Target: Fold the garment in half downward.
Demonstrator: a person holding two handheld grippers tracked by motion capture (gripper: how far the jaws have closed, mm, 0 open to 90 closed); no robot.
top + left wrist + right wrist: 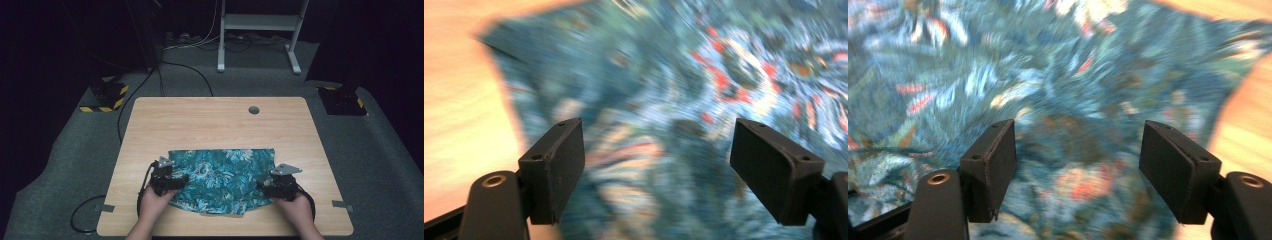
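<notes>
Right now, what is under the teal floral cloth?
The teal floral cloth lies on the wooden table, whose bare top shows around it. The cloth looks folded; whatever might lie beneath or between its layers is covered.

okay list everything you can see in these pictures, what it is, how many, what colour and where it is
cloth: one, teal floral print with red flecks, flat on the table's near half
table: one, light wood, centre
table hole: one, grey, far edge right of middle
hazard-striped bases: two, black and yellow, floor either side
white frame: one, floor beyond the table
left gripper: one, black, open, at the cloth's left edge
right gripper: one, black, open, at the cloth's right edge
</notes>
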